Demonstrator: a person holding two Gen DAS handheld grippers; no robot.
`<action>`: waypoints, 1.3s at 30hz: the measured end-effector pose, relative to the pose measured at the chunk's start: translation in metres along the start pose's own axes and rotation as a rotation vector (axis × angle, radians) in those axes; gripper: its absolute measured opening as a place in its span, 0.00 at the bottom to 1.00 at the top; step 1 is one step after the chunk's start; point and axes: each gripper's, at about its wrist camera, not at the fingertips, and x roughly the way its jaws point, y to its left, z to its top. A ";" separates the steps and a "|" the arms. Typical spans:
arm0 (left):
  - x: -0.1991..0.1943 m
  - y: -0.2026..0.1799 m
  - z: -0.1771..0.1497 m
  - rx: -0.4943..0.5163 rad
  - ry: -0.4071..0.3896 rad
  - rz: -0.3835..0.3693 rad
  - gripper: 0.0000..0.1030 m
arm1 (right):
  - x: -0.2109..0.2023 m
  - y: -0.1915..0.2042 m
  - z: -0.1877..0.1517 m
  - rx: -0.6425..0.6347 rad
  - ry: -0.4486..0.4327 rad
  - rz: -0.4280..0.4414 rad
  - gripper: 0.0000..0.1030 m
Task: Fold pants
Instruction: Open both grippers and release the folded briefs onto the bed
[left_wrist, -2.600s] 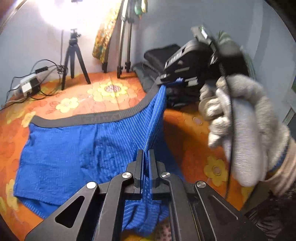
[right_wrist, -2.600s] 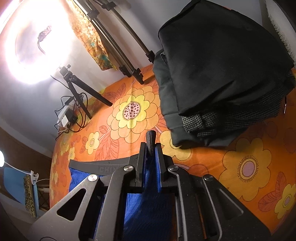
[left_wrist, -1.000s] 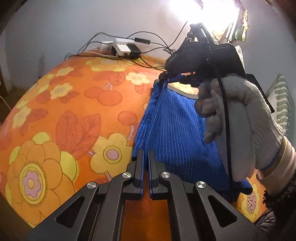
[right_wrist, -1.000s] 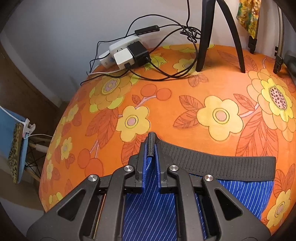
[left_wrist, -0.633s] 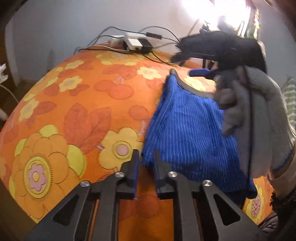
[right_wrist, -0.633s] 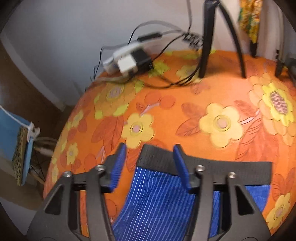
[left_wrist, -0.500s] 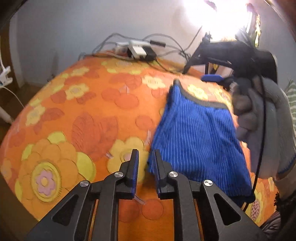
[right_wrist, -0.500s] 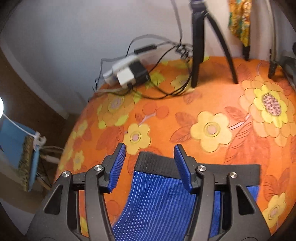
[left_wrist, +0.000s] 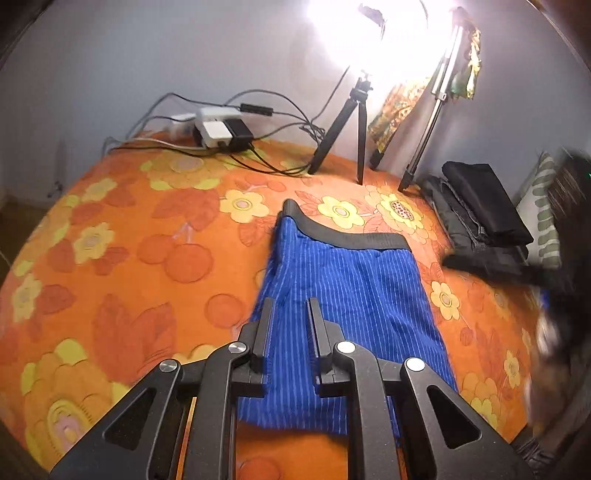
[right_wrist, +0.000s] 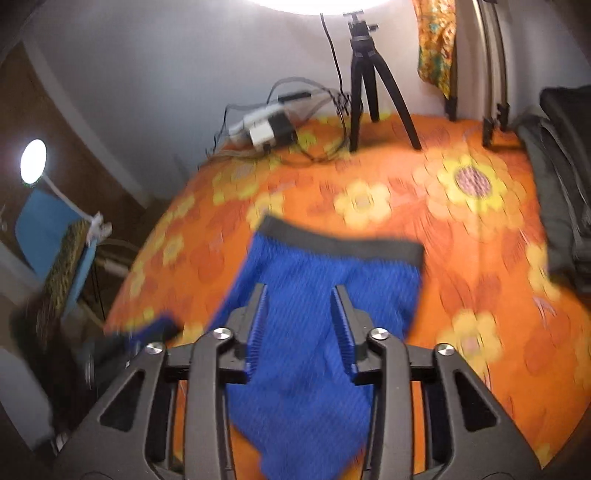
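Pants (left_wrist: 347, 295) lie flat on the orange flowered bed (left_wrist: 147, 240), folded to a narrow panel. Long axis runs 12 to 6 from your left tongs (left_wrist: 290, 314): dark waistband (left_wrist: 347, 236) at 12, hem at 6 under the tong frame.

Left tongs: parted, holding nothing, fingers astride the cloth's left half. Right tongs (right_wrist: 299, 299): spread wider, holding nothing, above mid-panel; that view is motion-blurred.

Judgement: the next fold likely brings hem to waistband. The hem lies nearest both tongs, left tongs nearer the 9 o'clock edge, right nearer the 3 o'clock edge. Folded dark clothes (left_wrist: 480, 214) sit well apart at 2.
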 end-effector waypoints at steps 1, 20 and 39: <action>0.006 0.000 0.002 0.000 0.010 -0.013 0.13 | -0.003 -0.001 -0.010 -0.006 0.009 0.001 0.34; 0.069 0.003 0.004 0.082 0.135 0.114 0.13 | 0.016 -0.022 -0.105 -0.155 0.196 -0.066 0.31; 0.051 0.045 0.023 -0.100 0.132 0.001 0.39 | -0.007 -0.072 -0.091 0.044 0.063 -0.032 0.44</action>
